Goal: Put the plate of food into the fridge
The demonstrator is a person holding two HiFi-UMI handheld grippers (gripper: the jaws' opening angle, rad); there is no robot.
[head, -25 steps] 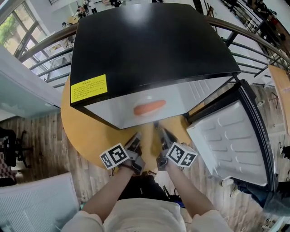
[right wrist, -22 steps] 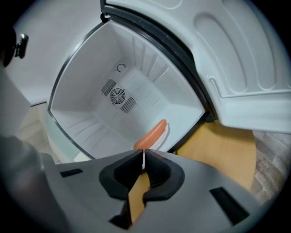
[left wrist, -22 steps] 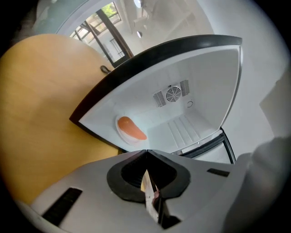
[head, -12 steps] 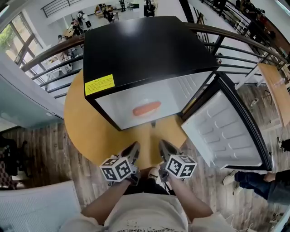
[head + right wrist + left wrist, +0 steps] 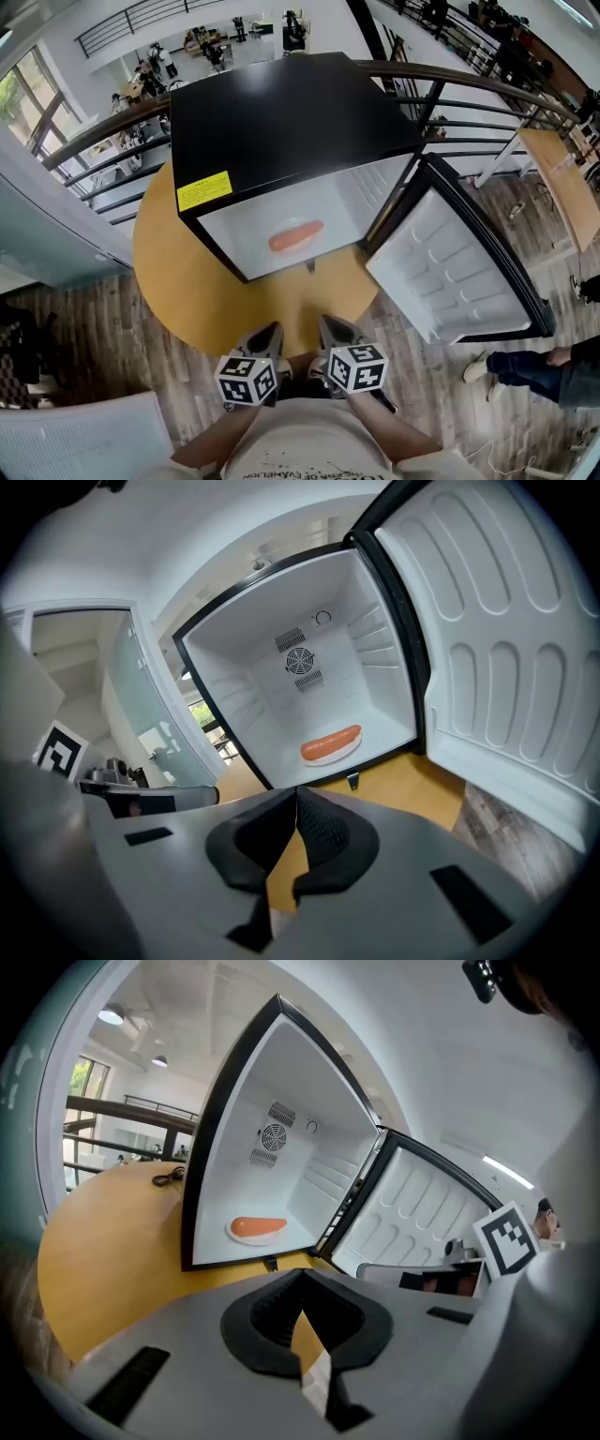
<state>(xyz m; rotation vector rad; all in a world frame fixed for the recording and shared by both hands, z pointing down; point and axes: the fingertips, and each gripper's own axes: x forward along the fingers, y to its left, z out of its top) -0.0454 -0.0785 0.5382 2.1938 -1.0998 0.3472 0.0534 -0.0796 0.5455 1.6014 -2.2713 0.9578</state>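
Plate of food (image 5: 295, 237) sits on the fridge (image 5: 281, 122) floor, with the door (image 5: 450, 272) open at 3 o'clock. Left gripper (image 5: 269, 331) and right gripper (image 5: 328, 328), jaws together and empty, have backed off to 6 o'clock over the table (image 5: 178, 281) edge. Placement looks done; the door probably still needs closing.

Yellow sticker (image 5: 204, 190) on the fridge (image 5: 291, 112) top, print illegible.

Place: it looked like an open-plan office, on a railed gallery.
Edge: a curved metal railing (image 5: 112, 112) ran behind the round wooden desk (image 5: 169, 272).
Beyond: workstations (image 5: 202, 42) with people stood in a bright hall.
Finish: wood-plank floor (image 5: 84, 309), tall windows (image 5: 23, 84), ceiling lights (image 5: 111, 1016).
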